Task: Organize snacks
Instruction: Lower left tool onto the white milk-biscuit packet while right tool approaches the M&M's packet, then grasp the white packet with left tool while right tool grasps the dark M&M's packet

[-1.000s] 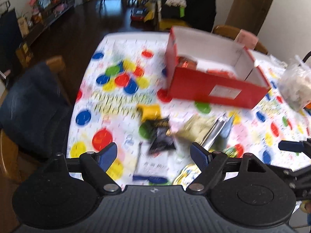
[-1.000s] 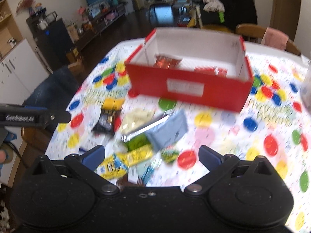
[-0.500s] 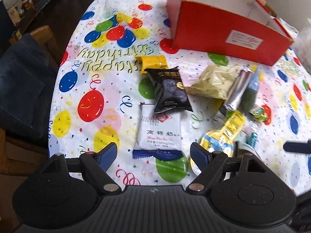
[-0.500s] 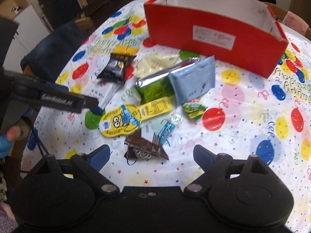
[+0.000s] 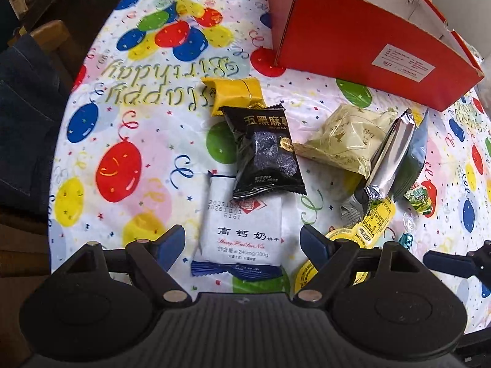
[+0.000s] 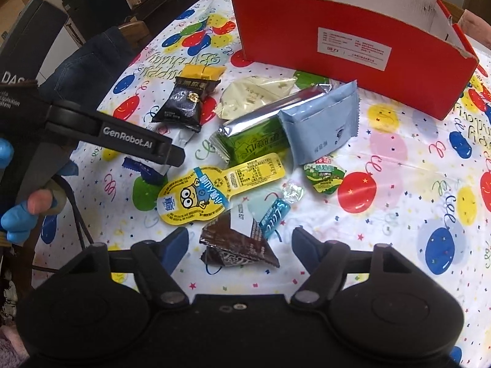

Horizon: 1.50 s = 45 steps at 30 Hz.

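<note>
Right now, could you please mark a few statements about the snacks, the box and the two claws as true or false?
1. The left claw is open, with the white packet between its fingers. True.
2. The black packet lies inside the red box. False: it lies on the tablecloth, overlapping the white packet's far end.
3. The right claw is shut on the brown wrapper. False: it is open, and the wrapper lies between its fingers.
4. The yellow packet lies at the black packet's far end. True.
5. The blue pouch stands upright in the box. False: it lies on the table, over the green packet.
</note>
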### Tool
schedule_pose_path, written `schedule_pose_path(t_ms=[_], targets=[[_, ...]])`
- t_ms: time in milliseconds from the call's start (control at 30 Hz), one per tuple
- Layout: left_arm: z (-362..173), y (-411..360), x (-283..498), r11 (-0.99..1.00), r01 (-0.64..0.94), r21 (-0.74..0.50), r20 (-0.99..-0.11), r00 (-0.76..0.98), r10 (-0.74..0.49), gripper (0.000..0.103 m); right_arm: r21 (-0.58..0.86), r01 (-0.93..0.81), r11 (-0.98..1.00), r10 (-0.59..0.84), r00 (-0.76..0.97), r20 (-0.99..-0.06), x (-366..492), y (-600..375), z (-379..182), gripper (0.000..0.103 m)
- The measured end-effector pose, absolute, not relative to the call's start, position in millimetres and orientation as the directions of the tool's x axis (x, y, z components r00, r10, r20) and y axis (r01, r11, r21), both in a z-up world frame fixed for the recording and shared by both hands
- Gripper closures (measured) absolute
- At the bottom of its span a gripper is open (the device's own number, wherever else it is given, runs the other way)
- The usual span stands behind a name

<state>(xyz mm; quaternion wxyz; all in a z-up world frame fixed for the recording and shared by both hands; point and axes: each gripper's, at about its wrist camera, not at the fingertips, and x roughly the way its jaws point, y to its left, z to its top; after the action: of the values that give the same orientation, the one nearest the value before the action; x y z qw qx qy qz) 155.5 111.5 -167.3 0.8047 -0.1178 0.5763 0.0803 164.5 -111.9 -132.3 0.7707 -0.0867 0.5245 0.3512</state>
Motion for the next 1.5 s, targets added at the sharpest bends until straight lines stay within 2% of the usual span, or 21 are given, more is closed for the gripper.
schedule_pose_path(t_ms=[67, 167, 233, 367, 467, 733, 833, 1167, 1433, 1500], targets=[[-168, 112, 158, 0.959, -0.267, -0.096, -0.947, 0.32, -0.006, 0.023, 0.235, -0.634, 0.737, 0.449, 0.198, -0.871, 165, -111, -134, 0.037], [-168, 110, 161, 0.962, -0.261, -0.085, -0.949, 0.315, 0.002, 0.03, 0.243, -0.63, 0.737, 0.45, 0.19, -0.872, 166, -112, -135, 0.045], [-167, 110, 162, 0.963, -0.257, -0.075, -0.949, 0.315, 0.01, 0.032, 0.244, -0.631, 0.736, 0.452, 0.189, -0.872, 166, -113, -135, 0.05], [-165, 110, 161, 0.962, -0.27, -0.052, -0.948, 0.315, 0.037, 0.048, 0.249, -0.633, 0.734, 0.457, 0.188, -0.869, 166, -115, -134, 0.058], [-164, 108, 158, 0.961, -0.27, -0.057, -0.947, 0.319, 0.034, 0.052, 0.237, -0.636, 0.734, 0.449, 0.193, -0.872, 164, -114, -133, 0.063], [-162, 113, 146, 0.949, -0.307, -0.075, -0.946, 0.322, 0.029, 0.055, 0.237, -0.633, 0.737, 0.463, 0.217, -0.859, 160, -118, -126, 0.081], [-162, 117, 138, 0.938, -0.329, -0.104, -0.946, 0.323, 0.008, 0.056, 0.243, -0.627, 0.74, 0.469, 0.222, -0.855, 159, -122, -124, 0.084], [-162, 120, 99, 0.909, -0.383, -0.165, -0.941, 0.337, -0.029, 0.056, 0.3, -0.586, 0.753, 0.513, 0.236, -0.826, 151, -137, -116, 0.089], [-141, 122, 73, 0.893, -0.399, -0.209, -0.922, 0.385, -0.044, 0.056, 0.325, -0.571, 0.754, 0.551, 0.279, -0.786, 143, -151, -93, 0.09], [-132, 120, 69, 0.893, -0.394, -0.218, -0.913, 0.405, -0.045, 0.056, 0.332, -0.567, 0.754, 0.562, 0.294, -0.773, 142, -156, -86, 0.094]])
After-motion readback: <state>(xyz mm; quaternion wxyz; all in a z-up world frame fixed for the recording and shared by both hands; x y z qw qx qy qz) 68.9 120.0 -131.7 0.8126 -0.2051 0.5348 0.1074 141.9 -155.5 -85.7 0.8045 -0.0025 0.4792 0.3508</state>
